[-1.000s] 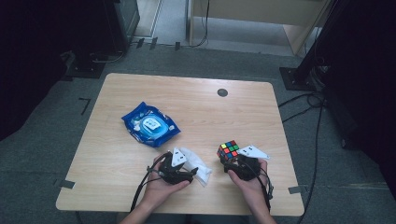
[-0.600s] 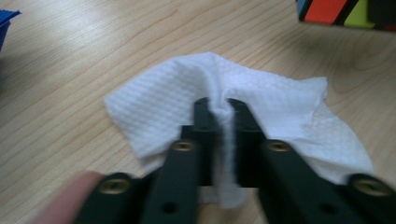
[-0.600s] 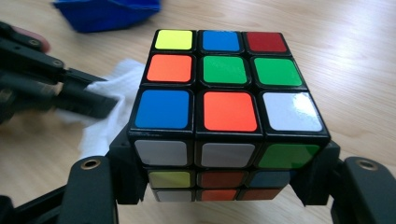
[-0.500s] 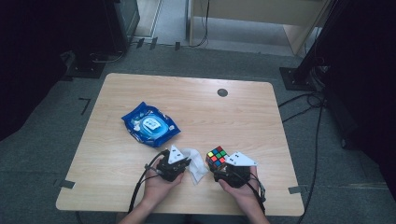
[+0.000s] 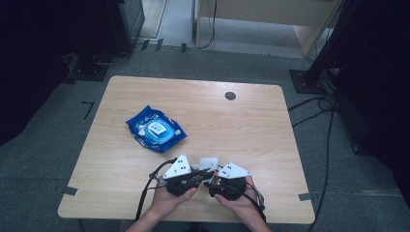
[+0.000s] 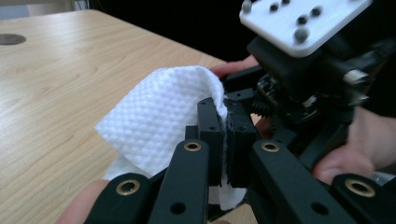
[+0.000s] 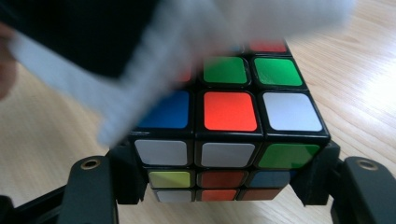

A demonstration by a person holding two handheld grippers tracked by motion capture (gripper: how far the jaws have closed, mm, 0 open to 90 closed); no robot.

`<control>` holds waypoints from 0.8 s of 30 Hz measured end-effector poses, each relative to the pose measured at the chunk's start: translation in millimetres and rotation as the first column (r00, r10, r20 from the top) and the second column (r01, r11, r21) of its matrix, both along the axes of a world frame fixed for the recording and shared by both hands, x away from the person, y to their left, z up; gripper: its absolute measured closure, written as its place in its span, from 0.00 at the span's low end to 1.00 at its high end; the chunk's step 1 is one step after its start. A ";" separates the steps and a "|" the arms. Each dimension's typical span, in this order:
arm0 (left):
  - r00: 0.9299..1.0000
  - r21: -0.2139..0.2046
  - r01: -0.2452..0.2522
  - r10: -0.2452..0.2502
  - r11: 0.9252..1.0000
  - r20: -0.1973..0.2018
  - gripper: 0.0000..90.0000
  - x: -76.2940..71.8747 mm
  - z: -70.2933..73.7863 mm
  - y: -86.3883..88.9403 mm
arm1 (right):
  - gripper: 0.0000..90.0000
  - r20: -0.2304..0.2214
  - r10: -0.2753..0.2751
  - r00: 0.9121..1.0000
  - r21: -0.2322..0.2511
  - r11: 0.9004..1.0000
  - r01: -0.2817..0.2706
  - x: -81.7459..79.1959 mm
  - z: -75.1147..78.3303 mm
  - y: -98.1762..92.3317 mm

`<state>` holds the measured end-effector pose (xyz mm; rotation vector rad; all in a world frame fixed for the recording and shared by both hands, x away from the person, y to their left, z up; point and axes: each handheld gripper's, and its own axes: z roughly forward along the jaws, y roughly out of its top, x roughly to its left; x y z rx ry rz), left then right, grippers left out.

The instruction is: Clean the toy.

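My left gripper [image 6: 224,112] is shut on a white textured wipe [image 6: 159,116], which hangs folded from its jaws a little above the table. My right gripper [image 7: 222,179] is shut on a scrambled Rubik's cube [image 7: 229,112], its jaws pressing the cube's two sides. The wipe [image 7: 154,70] shows blurred over the cube's top far corner. In the high view the left gripper [image 5: 197,173] and right gripper [image 5: 216,179] sit close together near the table's front edge, with the wipe [image 5: 209,164] between them. The right gripper's body and white plate [image 6: 299,28] loom just beyond the wipe.
A blue wet-wipe pack [image 5: 155,129] lies left of centre on the wooden table [image 5: 251,130]. A dark round grommet [image 5: 230,95] sits near the far edge. Cables and dark equipment stands surround the table on the floor.
The left gripper has closed on the wipe and lifted it off the table. The right gripper has carried the cube leftward until it sits right beside the left gripper.
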<state>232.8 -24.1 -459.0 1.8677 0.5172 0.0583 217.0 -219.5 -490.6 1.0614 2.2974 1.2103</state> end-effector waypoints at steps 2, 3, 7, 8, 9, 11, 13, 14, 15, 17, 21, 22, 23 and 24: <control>1.000 0.022 -0.006 0.006 1.000 0.000 0.97 -0.4 -1.1 -3.3 | 0.38 0.010 0.012 1.000 -0.002 1.000 -0.012 -2.2 0.8 3.1; 1.000 0.036 -0.010 0.009 0.999 0.008 0.97 -0.4 -1.9 -4.5 | 0.38 0.019 0.023 1.000 -0.007 1.000 -0.023 -3.4 1.3 4.7; 0.998 0.082 -0.066 0.065 0.995 0.014 0.97 3.6 -2.2 -3.5 | 0.38 0.041 0.052 0.998 -0.070 0.996 -0.049 -7.6 0.0 11.8; 0.997 0.086 -0.079 0.079 0.993 0.013 0.97 5.5 -2.0 -1.3 | 0.38 0.042 0.058 0.997 -0.073 0.996 -0.054 -8.3 -0.5 13.6; 0.995 0.090 -0.099 0.098 0.991 0.016 0.98 7.3 -1.8 1.4 | 0.38 0.046 0.060 0.997 -0.080 0.995 -0.056 -8.5 -0.3 14.4; 0.987 0.118 -0.156 0.152 0.981 0.044 0.97 11.0 -1.5 7.6 | 0.38 0.049 0.057 0.997 -0.079 0.995 -0.053 -8.3 0.7 14.9; 0.981 0.133 -0.196 0.192 0.972 0.038 0.98 16.6 -2.2 15.4 | 0.38 0.054 0.050 0.997 -0.077 0.996 -0.046 -7.6 1.8 14.0; 0.976 0.145 -0.216 0.213 0.966 0.035 0.98 19.3 -2.9 19.0 | 0.38 0.056 0.045 0.997 -0.077 0.996 -0.041 -7.4 2.4 13.0; 0.973 0.163 -0.230 0.228 0.959 0.028 0.98 21.9 -4.2 21.8 | 0.38 0.059 0.039 0.997 -0.069 0.997 -0.035 -7.4 2.9 11.6; 0.975 0.141 -0.219 0.222 0.965 -0.004 0.98 23.5 -6.3 25.8 | 0.38 0.062 0.041 0.997 -0.031 0.999 -0.040 -7.0 5.7 8.2; 0.983 0.057 -0.180 0.179 0.982 0.030 0.99 10.7 7.4 21.0 | 0.38 0.061 0.043 0.997 -0.068 0.997 -0.039 -7.2 4.2 10.9; 0.990 0.027 -0.138 0.137 0.990 0.040 0.99 5.9 11.8 18.3 | 0.38 0.051 0.051 0.997 -0.071 0.996 -0.047 -6.9 2.3 11.9; 0.994 0.013 -0.100 0.099 0.995 0.051 0.99 0.7 15.3 14.3 | 0.38 0.046 0.054 0.998 -0.078 0.996 -0.050 -6.8 0.6 13.2; 0.996 0.019 -0.067 0.066 0.998 0.054 0.99 -3.4 17.3 9.6 | 0.38 0.044 0.056 0.997 -0.084 0.995 -0.052 -6.9 -0.7 14.5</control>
